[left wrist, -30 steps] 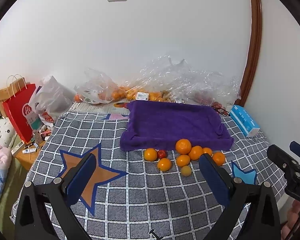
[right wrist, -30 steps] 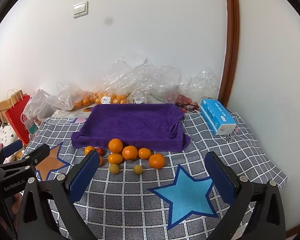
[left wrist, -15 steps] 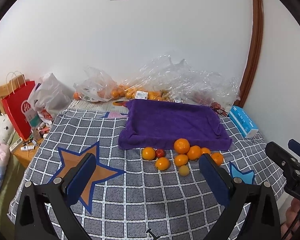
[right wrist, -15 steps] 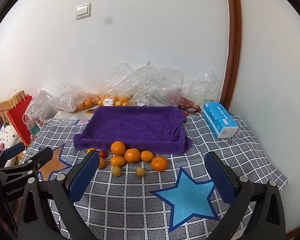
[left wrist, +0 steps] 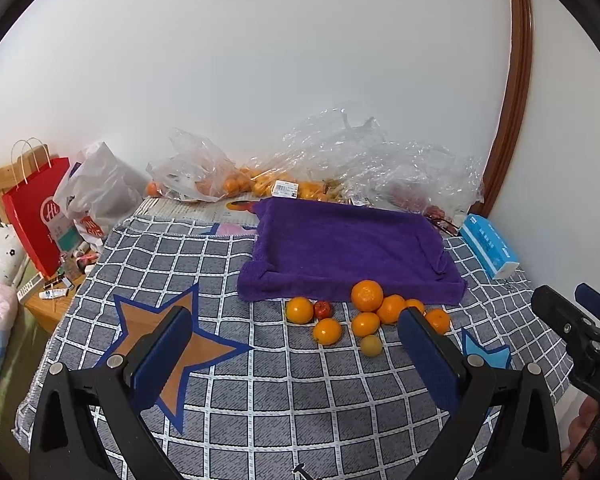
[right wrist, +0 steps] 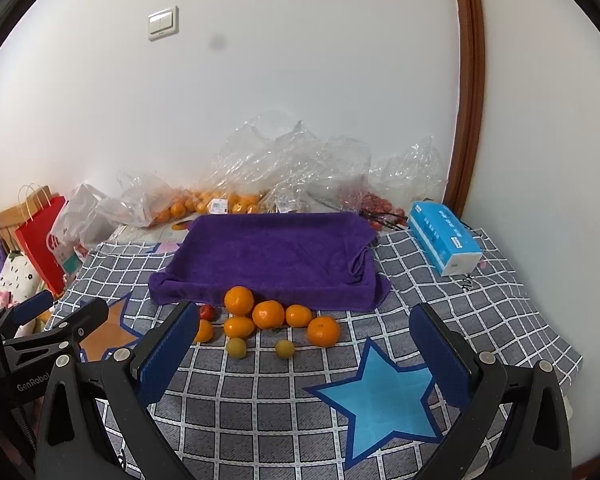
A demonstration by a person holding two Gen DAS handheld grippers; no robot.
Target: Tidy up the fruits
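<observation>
Several oranges (left wrist: 366, 295) (right wrist: 239, 300), a small red fruit (left wrist: 323, 309) (right wrist: 207, 312) and small yellow-green fruits (left wrist: 371, 345) (right wrist: 236, 347) lie in a cluster on the checked cloth, just in front of a purple towel-lined tray (left wrist: 352, 248) (right wrist: 276, 256). My left gripper (left wrist: 294, 354) is open and empty, held above the cloth short of the fruit. My right gripper (right wrist: 304, 354) is open and empty, also short of the cluster. The right gripper shows at the right edge of the left wrist view (left wrist: 580, 324).
Clear plastic bags (left wrist: 340, 160) with more oranges lie against the wall behind the tray. A blue tissue box (right wrist: 444, 240) sits right of the tray. A red paper bag (left wrist: 36, 216) and a white bag stand at the left. The table edge is at right.
Both grippers have shifted slightly; the fruit and tray sit a little higher and left in the left view. Nothing has been taken hold of.
</observation>
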